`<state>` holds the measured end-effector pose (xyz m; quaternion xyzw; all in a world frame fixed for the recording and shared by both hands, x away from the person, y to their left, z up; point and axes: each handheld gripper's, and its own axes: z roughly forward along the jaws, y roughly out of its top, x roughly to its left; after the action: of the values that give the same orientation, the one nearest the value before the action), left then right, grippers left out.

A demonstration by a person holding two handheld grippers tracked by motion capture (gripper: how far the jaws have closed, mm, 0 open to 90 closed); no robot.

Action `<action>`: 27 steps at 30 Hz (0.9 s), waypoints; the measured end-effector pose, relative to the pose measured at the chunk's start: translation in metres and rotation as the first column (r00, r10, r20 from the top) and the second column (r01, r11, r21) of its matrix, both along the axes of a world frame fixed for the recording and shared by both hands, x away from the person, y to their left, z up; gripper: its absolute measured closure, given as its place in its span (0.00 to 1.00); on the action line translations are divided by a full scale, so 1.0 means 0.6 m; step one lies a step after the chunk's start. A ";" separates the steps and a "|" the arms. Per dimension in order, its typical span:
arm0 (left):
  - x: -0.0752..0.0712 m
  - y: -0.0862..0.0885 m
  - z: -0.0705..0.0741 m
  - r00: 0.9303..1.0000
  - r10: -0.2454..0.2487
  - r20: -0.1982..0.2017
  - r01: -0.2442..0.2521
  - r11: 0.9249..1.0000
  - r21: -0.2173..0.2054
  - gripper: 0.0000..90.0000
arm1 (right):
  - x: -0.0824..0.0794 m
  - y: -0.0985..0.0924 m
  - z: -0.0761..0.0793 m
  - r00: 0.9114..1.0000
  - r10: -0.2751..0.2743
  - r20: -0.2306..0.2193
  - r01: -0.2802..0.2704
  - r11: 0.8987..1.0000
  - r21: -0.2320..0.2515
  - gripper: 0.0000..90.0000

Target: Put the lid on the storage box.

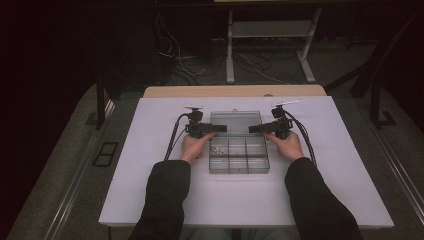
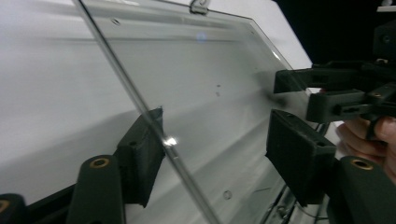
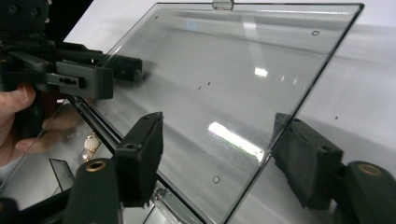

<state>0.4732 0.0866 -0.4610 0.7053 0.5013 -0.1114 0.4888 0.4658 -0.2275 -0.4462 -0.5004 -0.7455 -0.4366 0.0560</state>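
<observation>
A clear plastic compartment box (image 1: 239, 156) sits on the white desk (image 1: 150, 190), midway between its left and right edges and nearer the far edge than the near one. Its base is split by thin walls into small cells; a few small pale items (image 1: 217, 149) lie in a cell at the left. The lid (image 1: 235, 121) is see-through, faintly scuffed and marked with tiny round dimples, with a small clasp tab (image 3: 222, 4) at the middle of its free edge. It stands swung up from the hinge along the box's far side.

The left hand-held gripper (image 1: 214, 128) reaches in from the lid's left edge; in the left gripper view the lid's edge (image 2: 154, 126) runs between its two black jaws, which stand apart with a gap on either side of it. The right hand-held gripper (image 1: 256, 128) comes in from the right edge; its jaws likewise straddle the lid (image 3: 233, 93), apart and not pressing on it.
</observation>
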 end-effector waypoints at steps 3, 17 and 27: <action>-0.001 -0.002 0.003 1.000 -0.001 0.012 0.001 1.000 0.006 0.42 | -0.001 -0.003 0.002 1.000 0.001 0.010 -0.001 1.000 -0.001 0.43; -0.008 0.001 0.025 0.996 0.004 0.088 -0.007 0.999 0.044 0.51 | -0.010 -0.007 0.024 0.996 -0.012 0.083 0.016 0.999 -0.037 0.58; -0.014 0.001 0.039 0.990 -0.011 0.140 0.001 0.997 0.076 0.56 | -0.018 -0.007 0.039 0.992 -0.008 0.127 0.015 0.998 -0.056 0.61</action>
<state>0.4648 0.0872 -0.4377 0.7309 0.4674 -0.0440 0.4954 0.4550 -0.2319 -0.4230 -0.4773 -0.7568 -0.4464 -0.0085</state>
